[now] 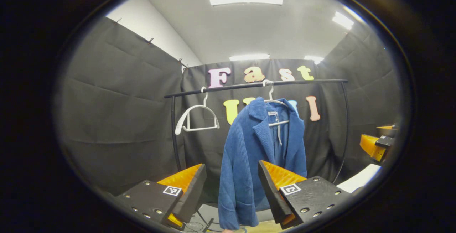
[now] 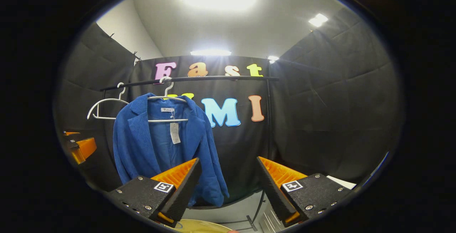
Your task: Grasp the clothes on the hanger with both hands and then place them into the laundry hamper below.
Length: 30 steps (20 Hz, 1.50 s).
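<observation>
Nothing readable beyond the booth wall. Blue jacket on its hanger has a small white neck label inside the collar, print too small to make out. Just below that label hangs a white paper tag, print blurred. In the left gripper view the same neck label is again illegible. Each gripper body carries square black-and-white marker stickers, patterns only, no letters or numbers.
</observation>
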### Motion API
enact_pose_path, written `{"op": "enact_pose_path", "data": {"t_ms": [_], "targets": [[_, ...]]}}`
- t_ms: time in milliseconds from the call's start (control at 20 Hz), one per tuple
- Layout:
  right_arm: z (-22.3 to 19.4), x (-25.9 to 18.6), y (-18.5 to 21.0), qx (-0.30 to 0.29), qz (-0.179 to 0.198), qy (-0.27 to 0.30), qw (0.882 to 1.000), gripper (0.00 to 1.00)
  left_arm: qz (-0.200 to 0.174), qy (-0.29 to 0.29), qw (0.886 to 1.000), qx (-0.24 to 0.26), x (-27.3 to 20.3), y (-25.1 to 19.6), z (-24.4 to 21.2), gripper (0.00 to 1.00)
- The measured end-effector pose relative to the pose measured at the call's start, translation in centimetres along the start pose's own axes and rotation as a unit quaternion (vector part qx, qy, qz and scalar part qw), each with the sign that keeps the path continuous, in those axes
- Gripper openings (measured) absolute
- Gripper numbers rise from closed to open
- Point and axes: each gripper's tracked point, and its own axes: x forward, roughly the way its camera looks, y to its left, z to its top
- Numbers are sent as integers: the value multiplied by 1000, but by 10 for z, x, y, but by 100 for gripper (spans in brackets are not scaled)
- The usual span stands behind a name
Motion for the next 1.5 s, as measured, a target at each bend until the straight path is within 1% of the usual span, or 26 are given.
{"op": "enact_pose_path", "data": {"t_ms": [50, 150, 250, 500, 550, 600, 650, 700, 800, 850, 1150, 1250, 1450, 1500], "targets": [[0, 0, 0, 0, 0, 0, 1000, 94, 0, 0, 1000, 0, 1, -2, -1, 78], [1, 0, -2, 2, 0, 0, 1000, 95, -1, 0, 1000, -1, 2, -4, -2, 91], [1, 0, -2, 4, 2, -1, 1000, 95, 0, 0, 1000, -1, 1, -5, -1, 91], [13, 13, 0, -1, 18, -9, 1000, 95, -4, -14, 1000, 3, 0, -7, 17, 78], [19, 17, 0, -2, 21, -16, 1000, 95, -2, -20, 1000, 7, 3, -8, 22, 78], [26, 24, -1, -1, 24, -24, 999, 94, 0, -26, 1000, 10, 7, -10, 29, 90], [30, 31, 0, 0, 27, -29, 999, 94, 1, -28, 1000, 12, 12, -14, 31, 90], [33, 39, 3, 4, 34, -30, 999, 94, -2, -27, 1000, 10, 18, -20, 34, 78], [40, 55, 9, 16, 50, -34, 998, 95, -10, -27, 1000, 4, 32, -35, 36, 91], [42, 62, 10, 21, 55, -35, 998, 95, -9, -28, 1000, 3, 38, -39, 38, 91], [63, 116, 25, 32, 93, -53, 994, 94, 6, -27, 1000, -10, 76, -61, 47, 78], [68, 135, 34, 38, 114, -60, 991, 94, 14, -26, 999, -14, 87, -65, 48, 84], [68, 170, 50, 51, 154, -56, 985, 94, 26, -16, 999, -18, 114, -78, 41, 90], [66, 178, 54, 54, 162, -53, 984, 94, 30, -15, 999, -16, 120, -80, 39, 90]]}}
